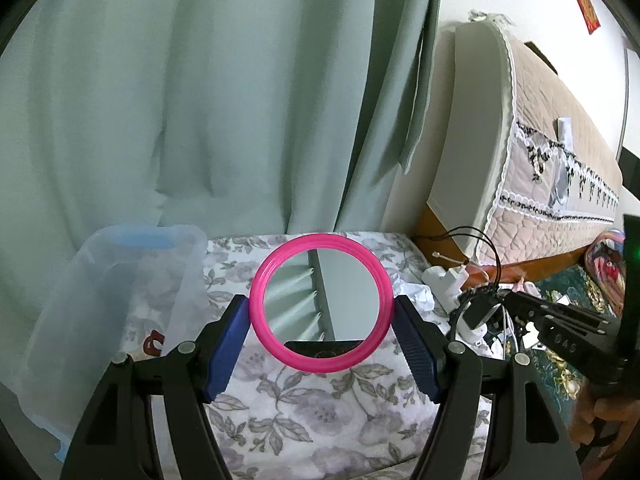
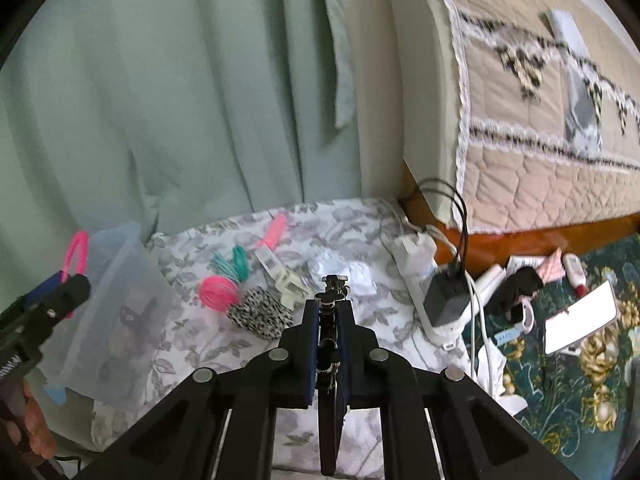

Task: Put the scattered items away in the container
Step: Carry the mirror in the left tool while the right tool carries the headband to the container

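My left gripper is shut on a round mirror with a pink rim, its blue pads pressing the rim from both sides above the flowered cloth. Just to its left stands the clear plastic container. My right gripper is shut on a thin black clip-like item with small metal knobs on top, held above the cloth. Scattered beyond it lie a pink hair-tie bundle, teal hair ties, a spotted scrunchie, a pink clip and a white clip.
A green curtain hangs behind. A power strip with a dark charger and cables lies at the cloth's right edge, beside crumpled white paper. A quilted headboard rises at the right, with a phone on the patterned cloth below.
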The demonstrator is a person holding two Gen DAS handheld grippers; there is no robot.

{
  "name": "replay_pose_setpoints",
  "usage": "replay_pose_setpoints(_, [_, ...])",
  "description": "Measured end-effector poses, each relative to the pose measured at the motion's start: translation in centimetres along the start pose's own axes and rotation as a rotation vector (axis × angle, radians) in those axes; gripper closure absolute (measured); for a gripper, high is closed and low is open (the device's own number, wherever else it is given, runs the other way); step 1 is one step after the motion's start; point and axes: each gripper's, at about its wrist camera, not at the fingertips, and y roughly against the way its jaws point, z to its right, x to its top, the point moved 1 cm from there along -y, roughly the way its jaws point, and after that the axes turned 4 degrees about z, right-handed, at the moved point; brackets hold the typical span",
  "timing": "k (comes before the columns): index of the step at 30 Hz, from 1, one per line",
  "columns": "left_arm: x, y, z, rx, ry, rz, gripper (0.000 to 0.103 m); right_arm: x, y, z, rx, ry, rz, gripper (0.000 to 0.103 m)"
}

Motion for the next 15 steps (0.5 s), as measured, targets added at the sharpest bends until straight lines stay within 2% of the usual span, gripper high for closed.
replay_pose_setpoints(8, [1.1, 2.3, -2.6, 0.026, 0.052, 0.066, 0.03, 2.5, 3.4, -3.4, 0.048, 0.073, 0.081, 0.093])
replay_pose_setpoints(15, [2.0, 4.5, -5.4, 0.078, 0.087, 0.117, 0.03, 4.5, 5.3, -7.2, 0.108, 0.129, 0.135, 0.093])
